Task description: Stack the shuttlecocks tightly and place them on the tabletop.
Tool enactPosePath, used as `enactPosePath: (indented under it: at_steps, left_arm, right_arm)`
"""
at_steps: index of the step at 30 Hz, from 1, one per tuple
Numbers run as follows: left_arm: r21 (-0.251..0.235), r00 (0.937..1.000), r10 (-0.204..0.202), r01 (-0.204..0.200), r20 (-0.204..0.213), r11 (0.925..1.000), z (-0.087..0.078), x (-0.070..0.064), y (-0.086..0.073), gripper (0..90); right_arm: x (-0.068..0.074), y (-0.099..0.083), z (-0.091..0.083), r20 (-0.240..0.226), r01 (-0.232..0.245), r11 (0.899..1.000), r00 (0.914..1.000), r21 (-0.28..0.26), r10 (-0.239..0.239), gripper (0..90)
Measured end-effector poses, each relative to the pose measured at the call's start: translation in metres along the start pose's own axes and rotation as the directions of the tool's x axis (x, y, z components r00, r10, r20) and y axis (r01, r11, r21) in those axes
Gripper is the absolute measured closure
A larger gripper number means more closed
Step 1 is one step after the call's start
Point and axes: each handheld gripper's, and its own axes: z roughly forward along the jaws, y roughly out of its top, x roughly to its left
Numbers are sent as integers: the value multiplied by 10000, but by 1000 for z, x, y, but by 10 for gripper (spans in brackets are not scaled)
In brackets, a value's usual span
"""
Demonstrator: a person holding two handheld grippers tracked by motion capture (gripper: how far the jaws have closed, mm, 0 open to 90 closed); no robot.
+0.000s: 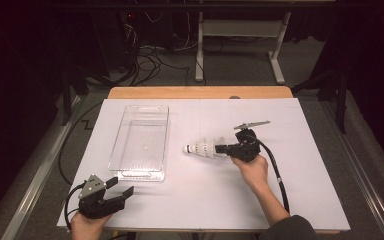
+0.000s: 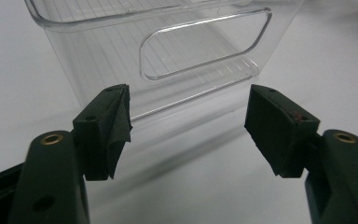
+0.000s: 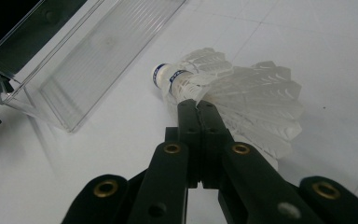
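A white feather shuttlecock (image 1: 202, 147) with a blue-banded cork (image 3: 161, 74) sits at mid-table, cork pointing left toward the bin. My right gripper (image 1: 220, 148) is shut on the edge of its feather skirt (image 3: 251, 93), the jaws pressed together (image 3: 196, 109). A clear plastic bin (image 1: 166, 140) stands empty left of centre, its long side running away from me. My left gripper (image 1: 121, 186) hovers at the front left, just short of the bin's near end. Its jaws stand wide open (image 2: 189, 126) with nothing between them, facing the bin's handle cut-out (image 2: 205, 51).
White sheet (image 1: 300, 190) covers the table, with a wooden edge (image 1: 200, 92) at the far side. The right gripper's cable (image 1: 277, 172) trails back along the forearm. The bin's long wall (image 3: 37, 79) lies left of the shuttlecock. Cables and a desk frame (image 1: 277, 55) stand on the floor beyond.
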Motion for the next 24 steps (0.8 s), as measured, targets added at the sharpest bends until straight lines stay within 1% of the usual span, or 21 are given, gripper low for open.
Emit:
enactPosePath:
  at_steps: [21, 24]
  left_arm:
    - [-13, 10000, -2, 2, -9, 10000, -1, 0, 0, 322]
    - [-27, 10000, -13, 13, -18, 10000, -1, 0, 0, 322]
  right_arm:
    - [5, 1, 7, -229, 82, 9997, 9997, -245, -87, 900]
    - [5, 0, 9, -224, 67, 9998, 9997, -201, -72, 900]
